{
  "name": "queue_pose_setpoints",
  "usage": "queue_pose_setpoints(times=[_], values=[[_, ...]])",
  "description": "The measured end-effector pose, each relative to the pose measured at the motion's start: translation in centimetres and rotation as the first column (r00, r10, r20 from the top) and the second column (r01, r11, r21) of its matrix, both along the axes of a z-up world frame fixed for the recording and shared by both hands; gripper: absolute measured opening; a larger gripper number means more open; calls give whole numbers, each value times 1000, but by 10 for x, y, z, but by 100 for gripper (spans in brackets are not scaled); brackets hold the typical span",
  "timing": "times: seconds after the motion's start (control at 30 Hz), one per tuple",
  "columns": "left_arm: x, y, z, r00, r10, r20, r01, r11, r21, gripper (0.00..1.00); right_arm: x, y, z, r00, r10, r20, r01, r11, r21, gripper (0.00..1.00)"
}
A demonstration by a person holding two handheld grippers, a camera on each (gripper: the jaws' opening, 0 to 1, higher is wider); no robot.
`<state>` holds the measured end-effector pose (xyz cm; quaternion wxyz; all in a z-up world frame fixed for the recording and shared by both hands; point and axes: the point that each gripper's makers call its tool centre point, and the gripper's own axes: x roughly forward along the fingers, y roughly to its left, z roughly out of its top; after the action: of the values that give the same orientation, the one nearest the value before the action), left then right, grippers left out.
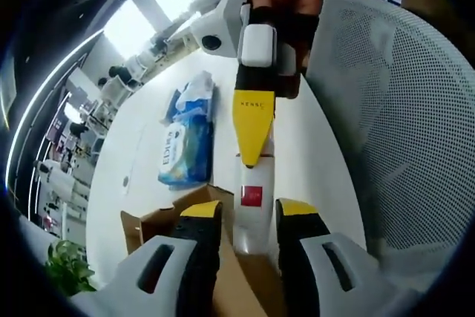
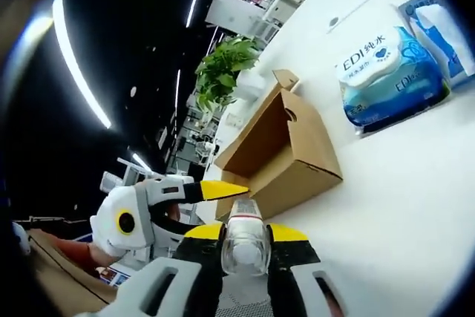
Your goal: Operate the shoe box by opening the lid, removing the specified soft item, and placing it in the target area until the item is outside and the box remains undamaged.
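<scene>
A brown cardboard shoe box [image 2: 297,146] stands on the white table [image 2: 415,198] with its lid up; its edge [image 1: 159,222] lies just beyond my left jaws. My right gripper [image 2: 245,234] is shut on a white plastic bottle [image 2: 243,246]. The bottle has a red label [image 1: 252,197]. That right gripper [image 1: 252,159], held by a gloved hand, comes down from the top of the left gripper view. My left gripper [image 1: 249,213] is open, and the bottle's lower end hangs between its yellow tips without touching them. Its yellow jaw [image 2: 223,189] points at the bottle's far end.
Two blue packs of wet wipes [image 1: 185,150] [image 2: 390,79] [image 2: 438,24] lie on the table past the box. A white mesh chair back [image 1: 401,124] stands close on the right. A green plant [image 2: 226,68] sits beyond the table's end.
</scene>
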<state>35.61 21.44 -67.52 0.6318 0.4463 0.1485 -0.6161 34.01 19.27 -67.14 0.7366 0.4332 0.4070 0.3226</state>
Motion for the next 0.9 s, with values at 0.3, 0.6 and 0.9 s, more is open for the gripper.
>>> queue_pose_setpoints(times=[0.3,0.6,0.9], values=[[7,14,2,990,112,-85,-117,992,-53,35,-2,-12,-1,999,-38,-14,38,999,6,17],[25,38,7,904,322,-282,-374,914,-155,40,-7,-26,-5,997,-66,-38,66,998,-4,17],[50,75,6,764,489,-420,-606,767,-209,46,-13,-35,-10,994,-90,-54,90,996,-14,17]])
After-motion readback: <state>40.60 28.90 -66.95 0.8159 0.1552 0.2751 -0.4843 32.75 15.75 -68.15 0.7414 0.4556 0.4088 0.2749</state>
